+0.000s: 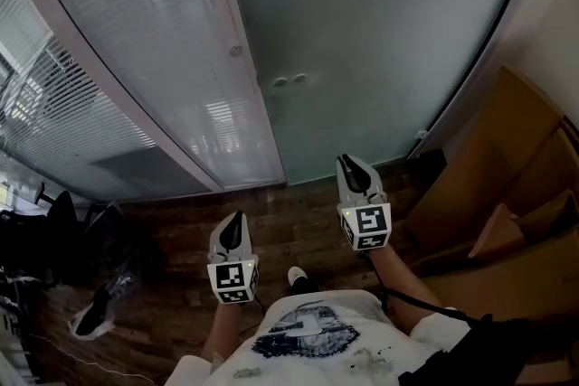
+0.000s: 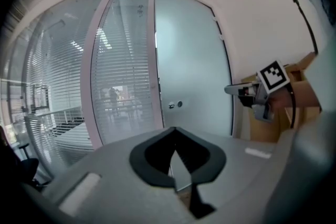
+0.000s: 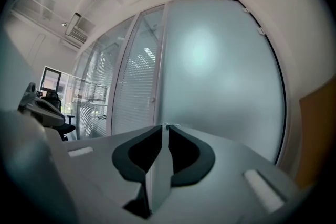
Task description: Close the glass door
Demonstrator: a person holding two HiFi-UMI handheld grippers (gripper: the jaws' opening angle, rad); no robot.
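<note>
Frosted glass door (image 1: pixel 380 41) fills upper centre of head view, its edge against the white frame (looks shut), two round lock fittings (image 1: pixel 289 80) near that edge. Glass partition with blinds (image 1: pixel 136 59) upper left. Left hand-held gripper (image 1: pixel 240 218) lower centre over the wooden floor (image 1: pixel 298 212), jaws together, nothing between them. Right hand-held gripper (image 1: pixel 348 162) nearer the door, not touching it, jaws together, empty too. Cardboard boxes (image 1: pixel 507 185) at right.
</note>
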